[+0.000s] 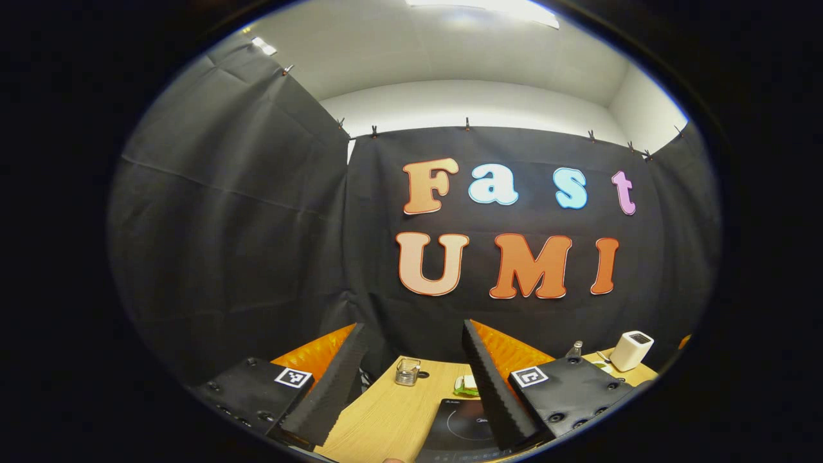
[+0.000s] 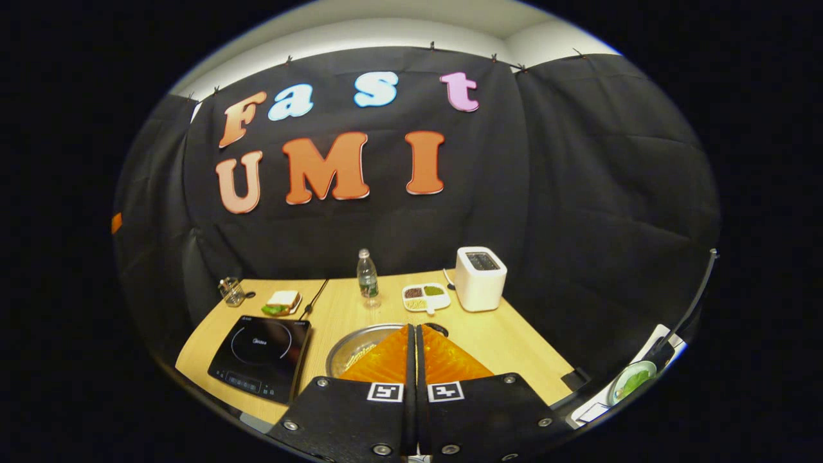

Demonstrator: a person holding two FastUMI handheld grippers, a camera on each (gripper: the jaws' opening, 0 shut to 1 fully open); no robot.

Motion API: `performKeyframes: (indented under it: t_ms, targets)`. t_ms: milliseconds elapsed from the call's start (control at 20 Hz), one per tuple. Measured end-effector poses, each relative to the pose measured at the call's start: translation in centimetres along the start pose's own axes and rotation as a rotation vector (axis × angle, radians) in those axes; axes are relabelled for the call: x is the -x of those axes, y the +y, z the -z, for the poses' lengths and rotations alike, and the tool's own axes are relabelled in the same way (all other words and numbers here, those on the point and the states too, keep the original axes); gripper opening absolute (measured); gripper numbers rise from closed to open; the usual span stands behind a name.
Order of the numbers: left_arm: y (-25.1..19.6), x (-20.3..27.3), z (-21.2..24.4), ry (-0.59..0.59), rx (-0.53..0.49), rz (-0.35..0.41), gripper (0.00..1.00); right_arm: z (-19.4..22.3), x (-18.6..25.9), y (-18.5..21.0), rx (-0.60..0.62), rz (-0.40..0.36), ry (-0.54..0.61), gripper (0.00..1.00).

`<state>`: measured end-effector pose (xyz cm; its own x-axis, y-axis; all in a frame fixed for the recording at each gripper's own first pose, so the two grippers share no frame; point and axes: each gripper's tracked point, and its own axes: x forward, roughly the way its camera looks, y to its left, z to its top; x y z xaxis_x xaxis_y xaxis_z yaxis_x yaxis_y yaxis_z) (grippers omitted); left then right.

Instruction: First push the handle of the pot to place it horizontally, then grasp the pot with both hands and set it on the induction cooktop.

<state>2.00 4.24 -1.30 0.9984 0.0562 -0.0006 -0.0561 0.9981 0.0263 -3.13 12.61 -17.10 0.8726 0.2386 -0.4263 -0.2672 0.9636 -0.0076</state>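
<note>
The induction cooktop (image 2: 260,357) lay flat at the near left of the bench (image 2: 514,350), its glass bare; just to its right stood the pot (image 2: 360,347), with a narrow strip of bench between them; behind the cooktop a sandwich plate (image 2: 281,302) and a small glass jar (image 2: 231,291) lined the far edge; a water bottle (image 2: 367,276), a divided snack tray (image 2: 425,298) and a toaster (image 2: 479,278) stood behind the pot; bare bench lay to the pot's right.
</note>
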Motion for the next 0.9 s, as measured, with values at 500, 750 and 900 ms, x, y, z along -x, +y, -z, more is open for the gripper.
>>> performKeyframes:
  t_ms: [500,750,900]
  targets:
    - [0.3,0.2,0.9,0.023,0.002,0.000,0.97,12.9,-2.3,4.8,0.115,-0.127,0.285,0.00]
    - [1.3,0.3,1.2,0.027,-0.010,-0.018,0.97,17.5,-3.5,6.3,0.148,-0.150,0.396,0.00]
    - [1.5,0.3,1.7,0.038,-0.009,-0.019,0.97,19.5,-3.9,7.1,0.160,-0.159,0.451,0.00]
